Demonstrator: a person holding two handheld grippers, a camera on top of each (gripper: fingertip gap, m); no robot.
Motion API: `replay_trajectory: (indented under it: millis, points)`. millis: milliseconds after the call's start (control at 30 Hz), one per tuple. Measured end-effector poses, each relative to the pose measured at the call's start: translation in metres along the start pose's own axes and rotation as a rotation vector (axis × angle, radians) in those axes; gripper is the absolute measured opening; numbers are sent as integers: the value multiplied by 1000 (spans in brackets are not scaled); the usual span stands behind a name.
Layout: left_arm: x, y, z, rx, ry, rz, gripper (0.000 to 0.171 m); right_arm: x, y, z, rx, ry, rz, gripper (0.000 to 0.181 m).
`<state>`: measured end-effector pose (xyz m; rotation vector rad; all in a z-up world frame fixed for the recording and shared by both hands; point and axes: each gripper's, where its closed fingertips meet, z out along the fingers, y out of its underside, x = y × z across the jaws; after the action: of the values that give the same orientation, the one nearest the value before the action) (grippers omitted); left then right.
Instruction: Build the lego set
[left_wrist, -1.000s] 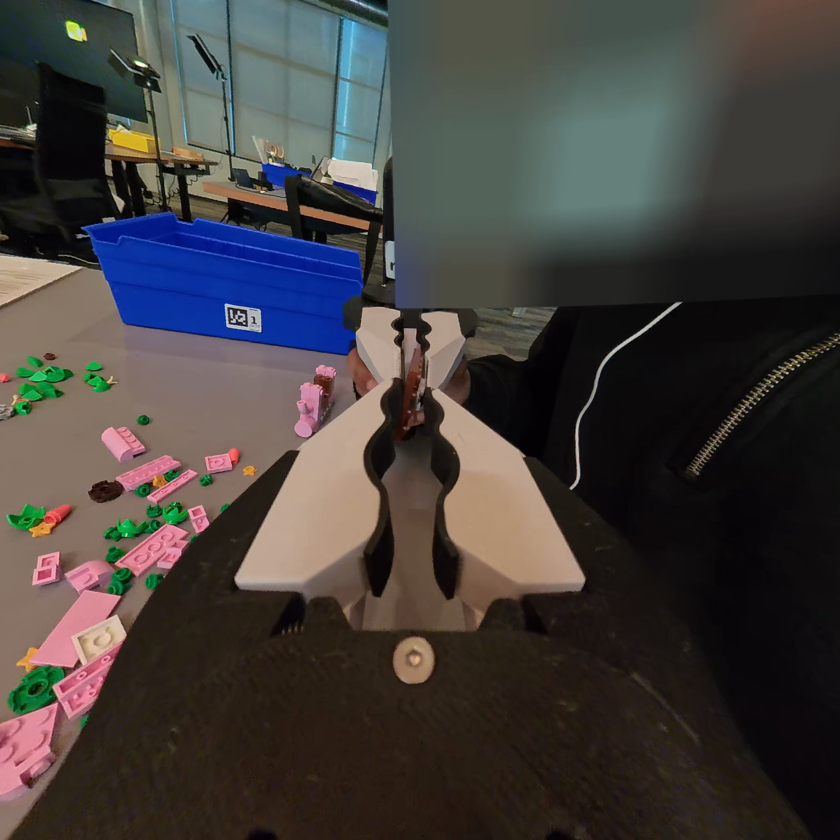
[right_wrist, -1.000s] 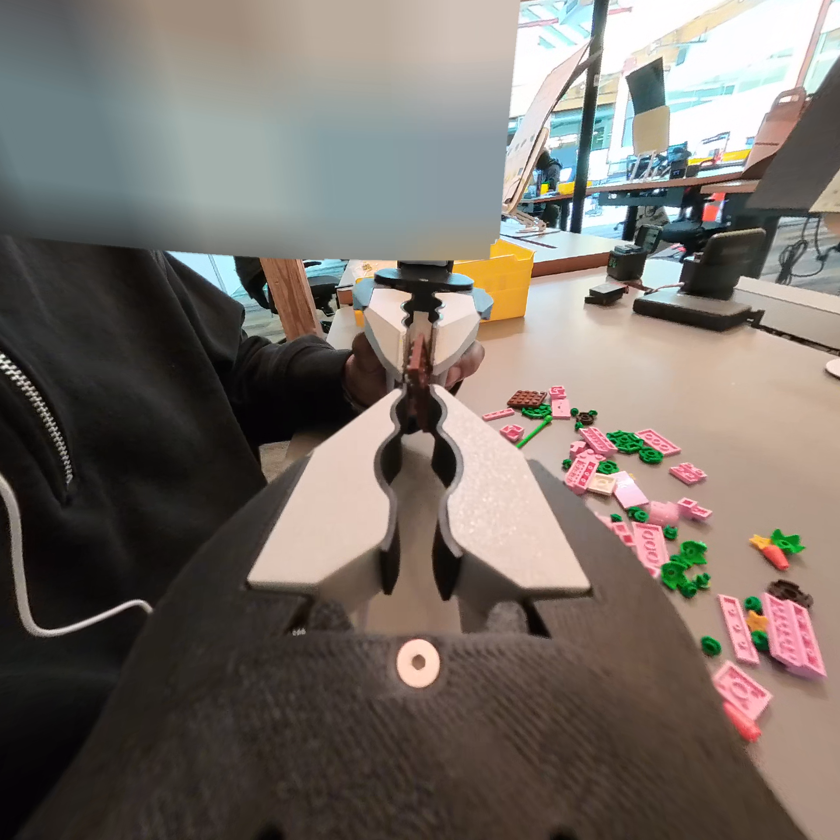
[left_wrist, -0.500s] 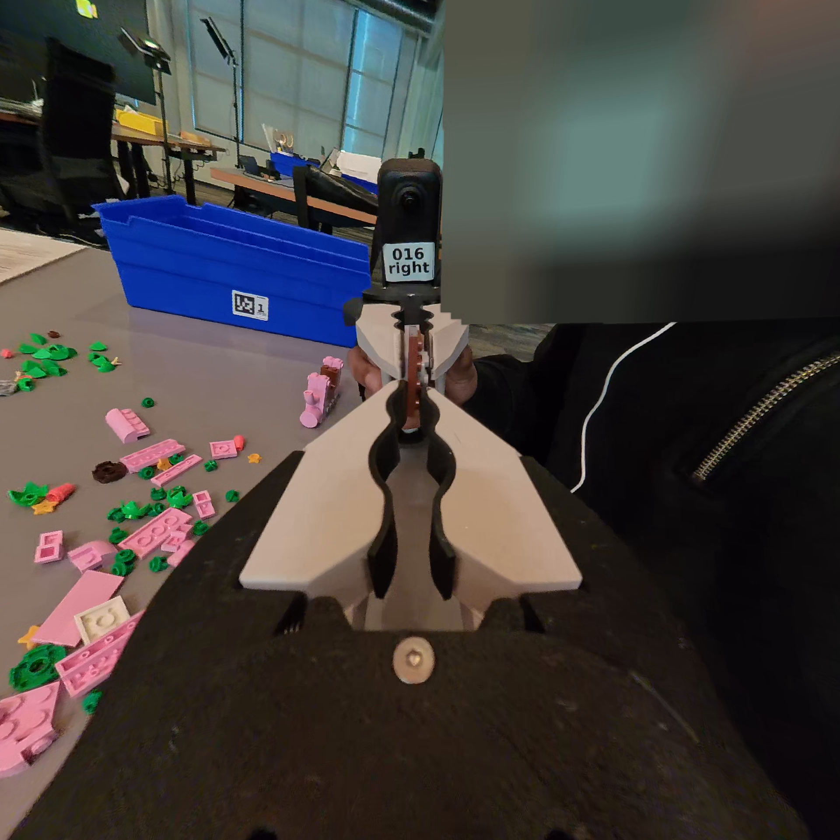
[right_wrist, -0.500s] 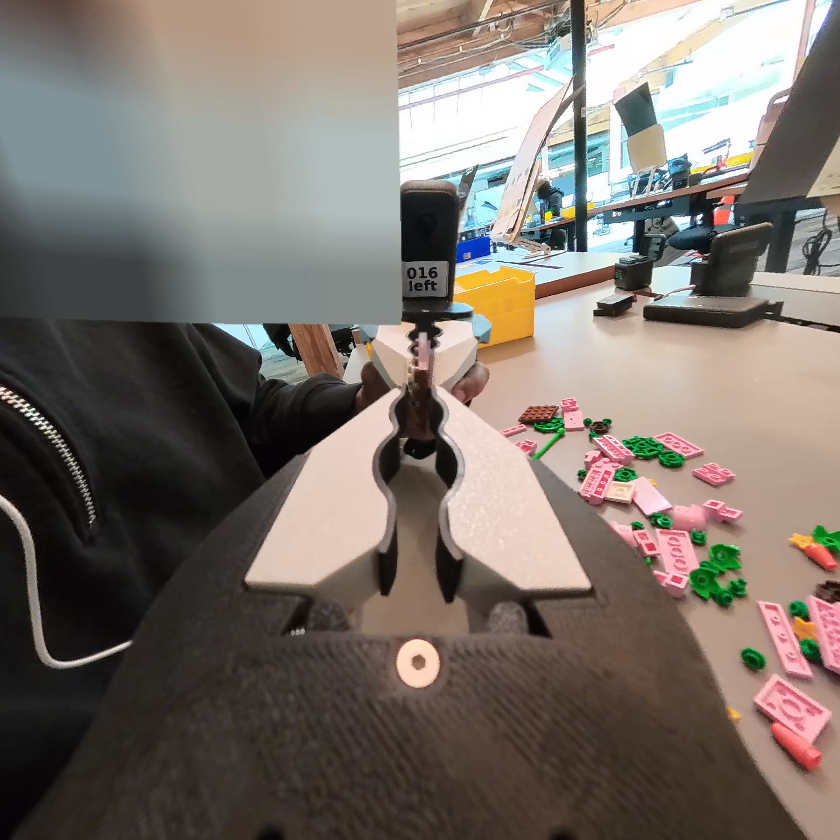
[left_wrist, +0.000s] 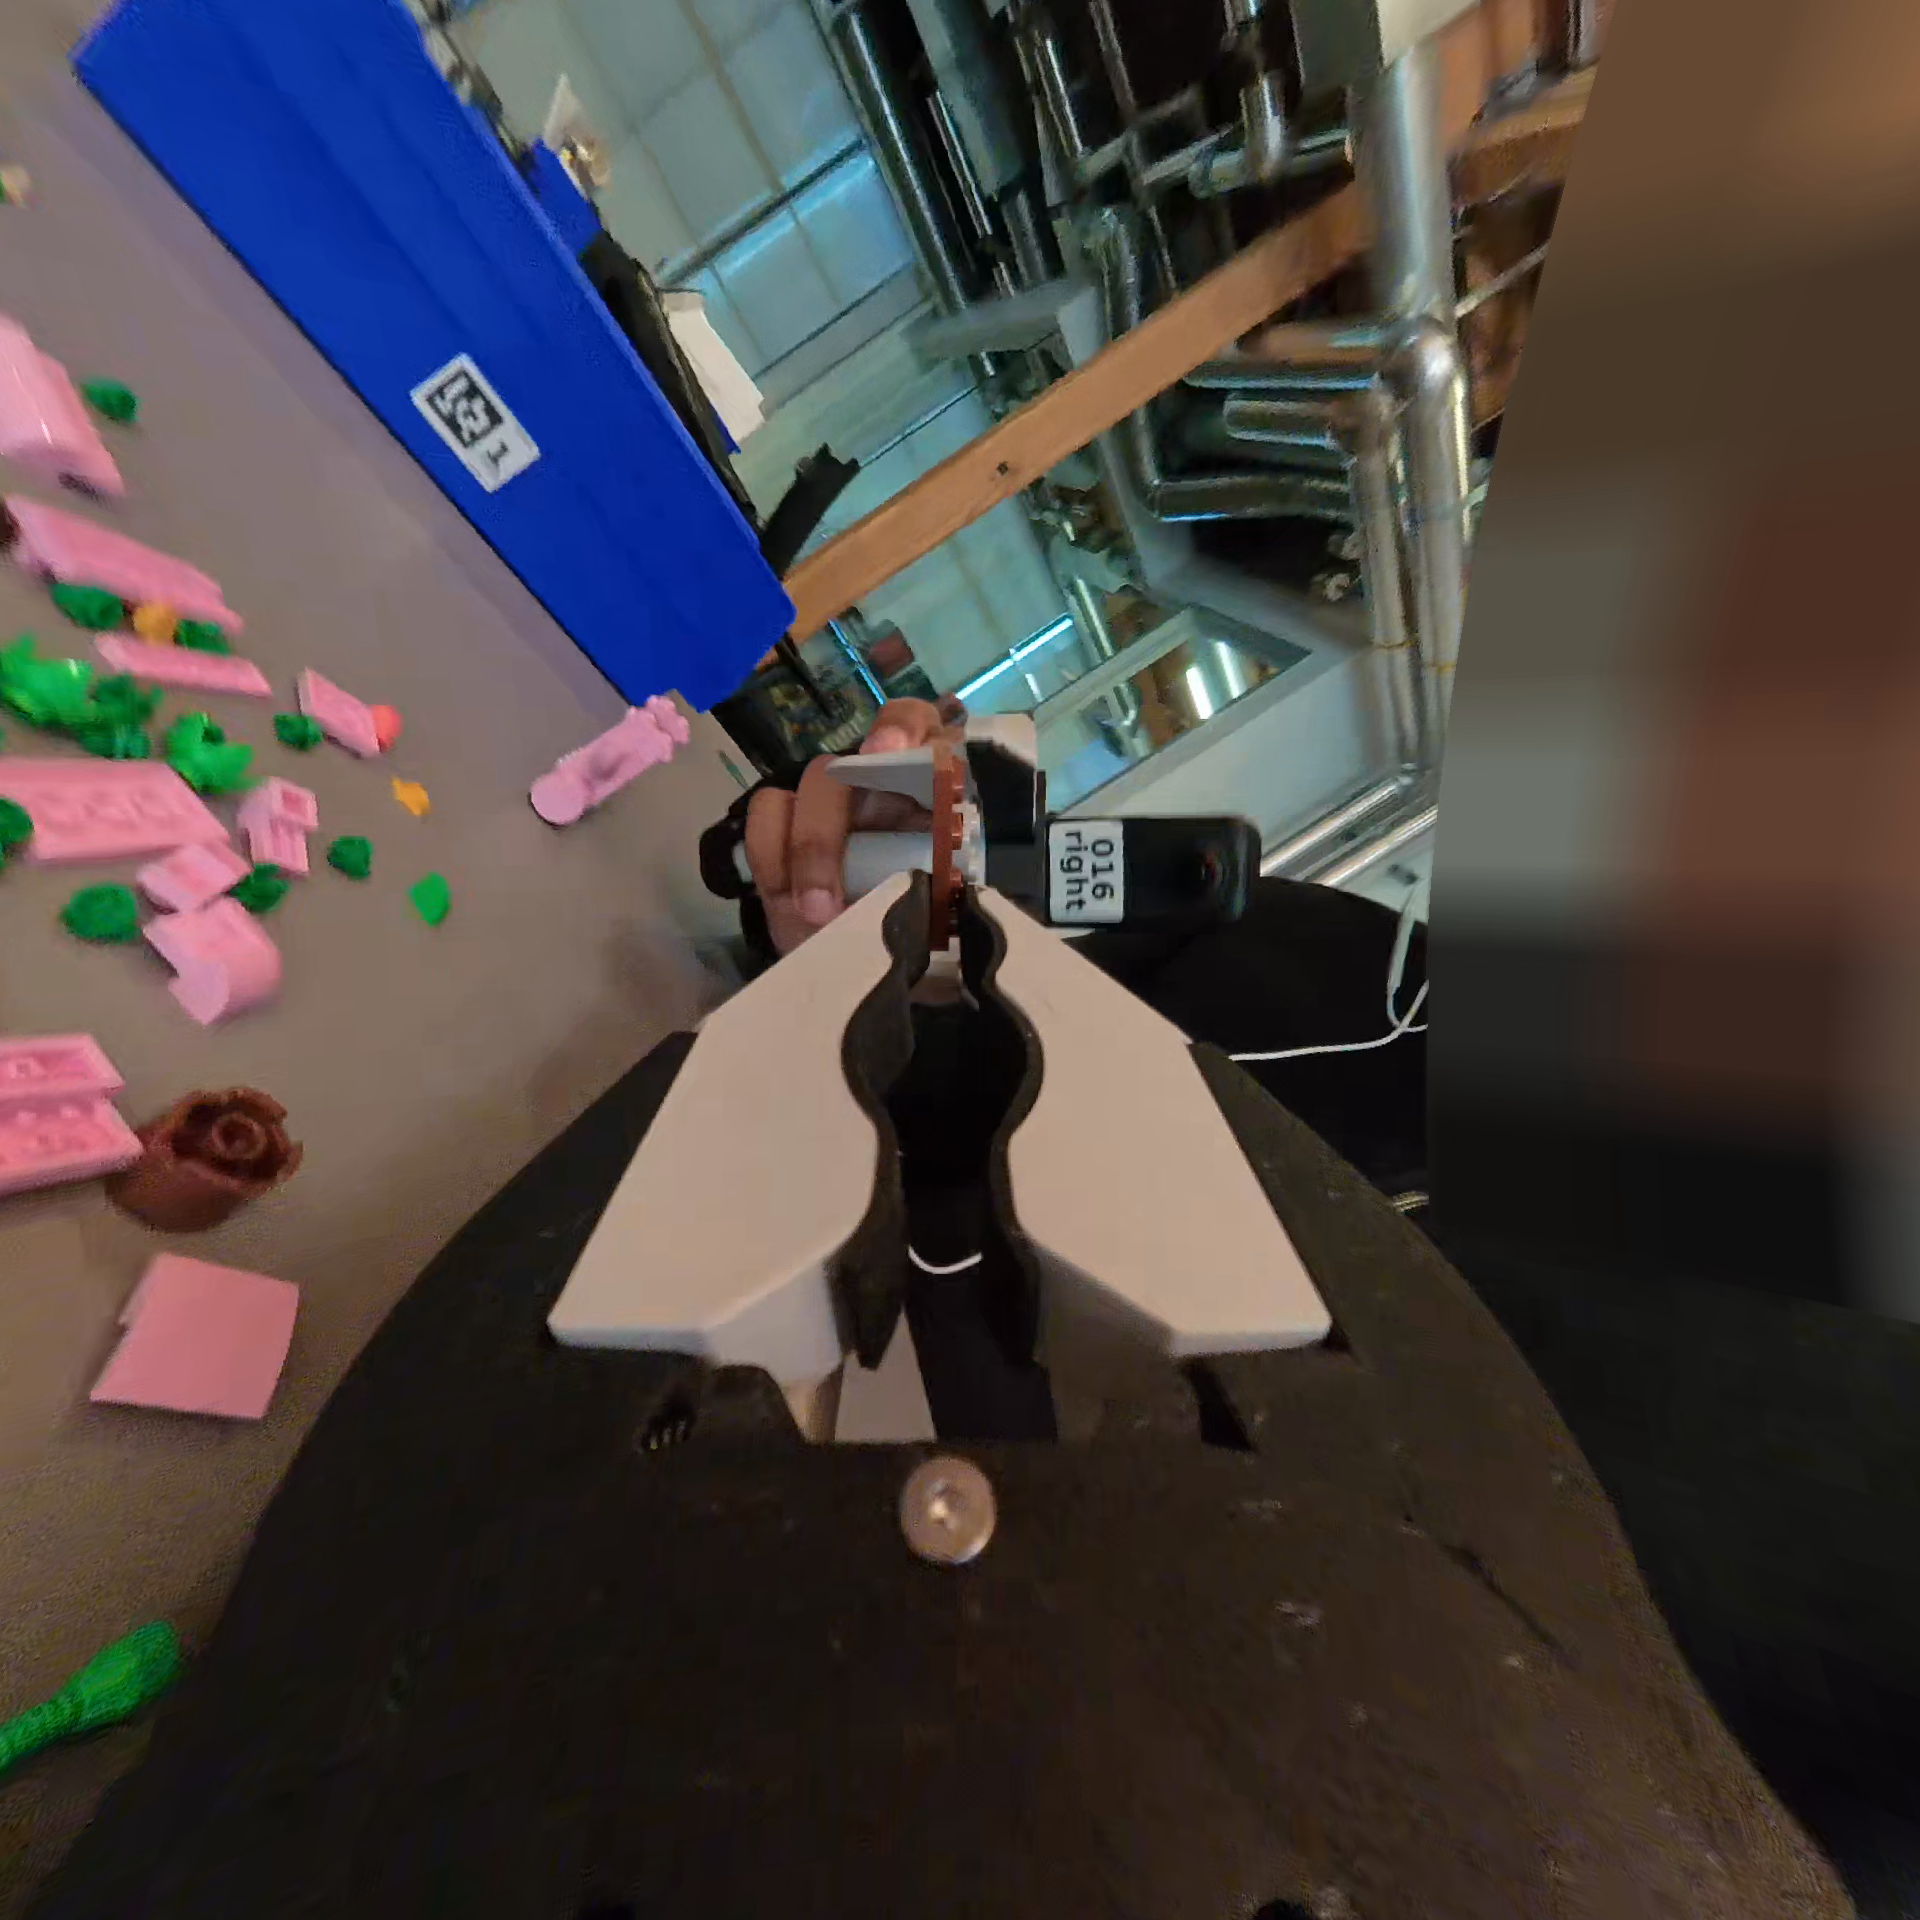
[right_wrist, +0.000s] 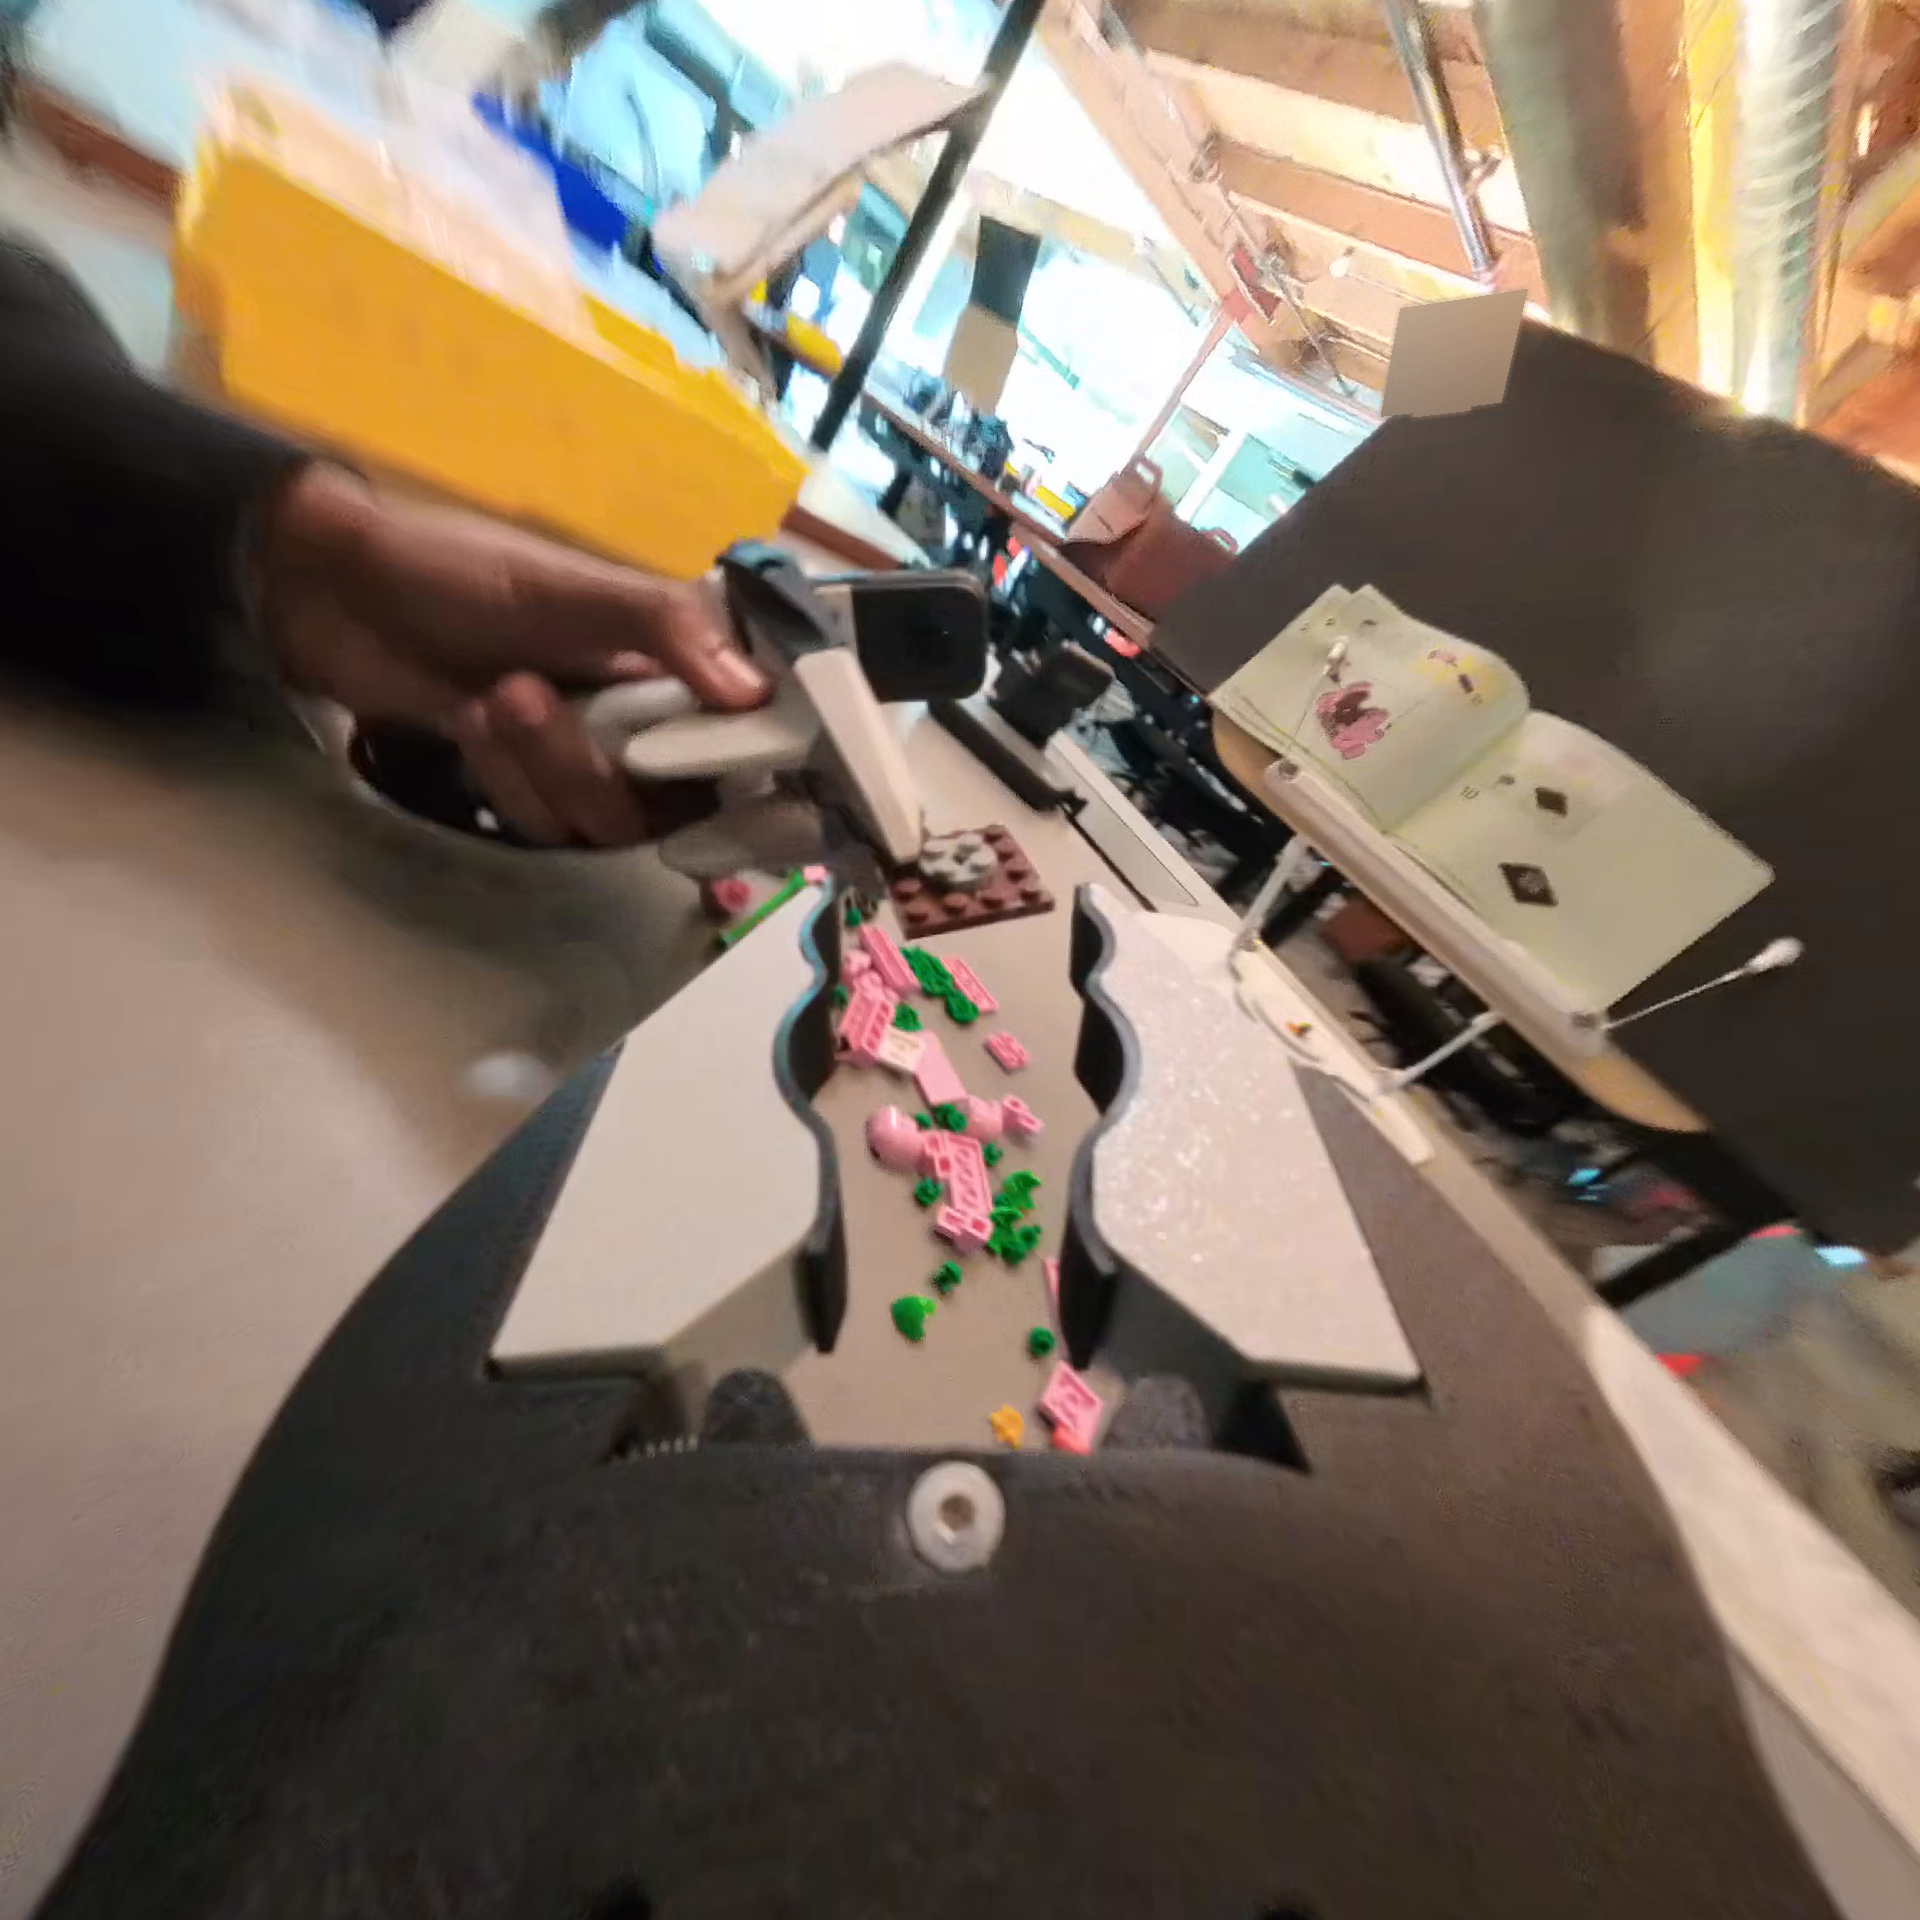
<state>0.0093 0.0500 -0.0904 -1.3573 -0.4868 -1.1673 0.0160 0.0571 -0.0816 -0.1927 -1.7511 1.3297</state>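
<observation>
My left gripper (left_wrist: 943, 902) is shut on the edge of a brown studded plate (left_wrist: 945, 842), held in the air above the table edge. A small grey round piece (right_wrist: 956, 854) sits on the plate (right_wrist: 971, 883). In the right wrist view the left gripper (right_wrist: 910, 840) comes in from the left, held by a hand. My right gripper (right_wrist: 956, 930) is open and empty, its tips just short of the plate. In the left wrist view it (left_wrist: 902, 821) lies turned sideways right behind the plate.
Loose pink and green pieces (right_wrist: 940, 1132) lie on the grey table (left_wrist: 436, 1039), with a brown rose piece (left_wrist: 208, 1153), a pink tile (left_wrist: 197, 1335) and a small pink assembly (left_wrist: 608, 764). A blue bin (left_wrist: 447, 343), a yellow bin (right_wrist: 447, 374) and an open instruction booklet (right_wrist: 1455, 769) stand around. My left and right fingertips are right by each other. It is some 11 cm from my left tips to the brown rose piece (left_wrist: 208, 1153).
My right gripper has opened, let go of the plate and drawn back a little. Both grippers have rolled sideways. The left gripper still holds the brown plate.
</observation>
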Motion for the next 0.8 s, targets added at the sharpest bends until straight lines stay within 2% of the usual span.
replay_trajectory:
  millis: [133,233,333,367,400,433,600,733,800]
  points:
    - [-3,11,6,-55,-6,-32,2,-8,13,6,-101,19,-184,43]
    - [-3,14,8,-75,-23,-13,1,-6,13,5,-114,59,-295,31]
    - [1,11,8,-59,-7,14,2,-5,9,6,-104,84,-324,31]
    - [2,9,8,-48,-19,41,9,-5,10,6,-106,77,-303,31]
    - [3,6,8,-27,-29,73,27,-5,11,6,-107,64,-269,31]
    - [5,2,8,-6,-34,104,36,-4,12,6,-105,50,-219,31]
    - [13,-6,8,35,-80,266,56,1,4,2,-4,-73,194,30]
    - [17,-3,13,7,-143,469,59,3,-4,-4,76,-229,570,30]
    - [19,-3,12,0,-206,623,49,8,-6,-7,99,-256,685,30]
